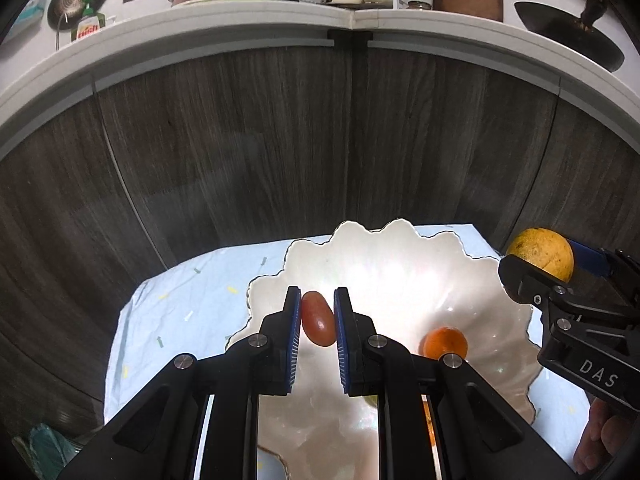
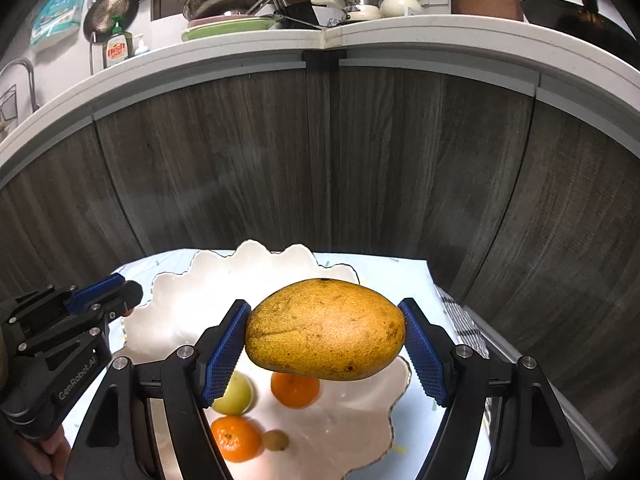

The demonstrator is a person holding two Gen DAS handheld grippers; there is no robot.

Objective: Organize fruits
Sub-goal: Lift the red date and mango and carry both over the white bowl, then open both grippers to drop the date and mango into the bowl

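My left gripper (image 1: 317,322) is shut on a small red oblong fruit (image 1: 317,323) and holds it above the white scalloped plate (image 1: 400,272). An orange (image 1: 445,343) lies in the plate to its right. My right gripper (image 2: 324,336) is shut on a large yellow mango (image 2: 325,329), held above the same plate (image 2: 180,320). Under the mango lie two oranges (image 2: 295,390) (image 2: 236,439), a pale green fruit (image 2: 236,394) and a small brown fruit (image 2: 276,440). The right gripper with the mango (image 1: 540,252) shows at the right of the left wrist view; the left gripper (image 2: 120,296) shows at the left of the right wrist view.
The plate rests on a light blue cloth (image 1: 180,312) on a small table in front of dark wood cabinet doors (image 1: 280,152). A white counter (image 1: 240,20) above holds pots and dishes. A checked towel (image 2: 464,324) lies at the table's right edge.
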